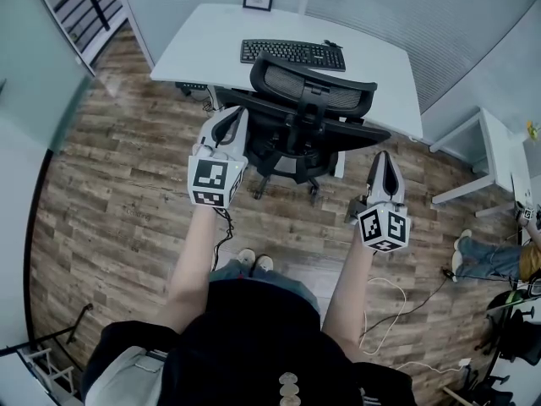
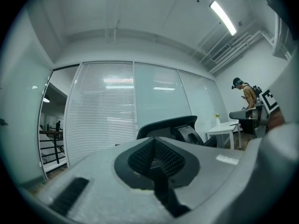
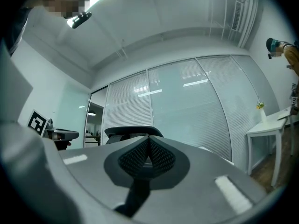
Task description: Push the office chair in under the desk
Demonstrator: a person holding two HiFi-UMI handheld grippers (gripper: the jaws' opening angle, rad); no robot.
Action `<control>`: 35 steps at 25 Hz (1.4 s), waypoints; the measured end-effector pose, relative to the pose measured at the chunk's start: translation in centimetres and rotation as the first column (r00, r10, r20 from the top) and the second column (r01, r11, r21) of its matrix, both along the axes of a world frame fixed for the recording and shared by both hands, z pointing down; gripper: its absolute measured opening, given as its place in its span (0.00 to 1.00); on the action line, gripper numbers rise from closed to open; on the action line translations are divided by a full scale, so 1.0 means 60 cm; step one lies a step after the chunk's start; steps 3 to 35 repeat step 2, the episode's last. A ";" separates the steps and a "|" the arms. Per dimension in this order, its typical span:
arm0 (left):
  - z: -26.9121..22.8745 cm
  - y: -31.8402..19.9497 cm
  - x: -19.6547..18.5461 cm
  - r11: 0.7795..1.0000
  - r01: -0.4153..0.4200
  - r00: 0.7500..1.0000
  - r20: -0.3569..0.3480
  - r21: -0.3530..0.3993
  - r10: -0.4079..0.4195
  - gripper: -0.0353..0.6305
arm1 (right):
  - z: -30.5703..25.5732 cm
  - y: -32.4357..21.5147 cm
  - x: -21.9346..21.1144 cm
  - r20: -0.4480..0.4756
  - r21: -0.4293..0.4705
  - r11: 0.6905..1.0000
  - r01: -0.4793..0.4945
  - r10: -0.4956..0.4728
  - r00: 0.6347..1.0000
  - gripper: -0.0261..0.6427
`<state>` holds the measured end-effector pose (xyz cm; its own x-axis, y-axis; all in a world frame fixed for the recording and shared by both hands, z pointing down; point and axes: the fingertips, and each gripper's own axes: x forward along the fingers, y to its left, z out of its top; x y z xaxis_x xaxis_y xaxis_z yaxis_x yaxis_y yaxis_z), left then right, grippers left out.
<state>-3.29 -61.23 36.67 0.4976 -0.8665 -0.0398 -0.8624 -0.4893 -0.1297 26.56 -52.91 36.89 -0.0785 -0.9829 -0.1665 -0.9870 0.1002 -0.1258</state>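
While left gripper (image 1: 226,118) and right gripper (image 1: 385,159) are closed, plank floor (image 1: 127,193) bears white desk (image 1: 211,41).

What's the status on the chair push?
Left hand-held gripper shut, empty; right hand-held gripper shut, empty. Office chair at desk, untouched. No visible obstruction between them.

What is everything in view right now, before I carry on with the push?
desk: one, white, top centre
keyboard: one, black, on the desk
picture frame: one, dark, at the desk's far edge
office chair: one, black mesh, at the desk's near edge
side table: one, white, right of the desk
cable: one, white, on the wood floor, lower right
other person: one, blue jeans, far right
left gripper: grey, shut, empty, by the chair's left side
right gripper: grey, shut, empty, right of the chair
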 end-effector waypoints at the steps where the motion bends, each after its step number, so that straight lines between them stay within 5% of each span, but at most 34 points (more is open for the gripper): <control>1: -0.001 -0.001 -0.001 1.000 0.001 1.000 -0.002 0.003 -0.001 0.06 | 0.002 -0.002 -0.001 0.000 -0.001 1.000 0.002 -0.002 1.000 0.05; 35: -0.001 -0.002 -0.002 1.000 0.003 1.000 -0.005 0.005 -0.003 0.06 | 0.003 -0.003 -0.001 0.000 -0.002 1.000 0.004 -0.004 1.000 0.05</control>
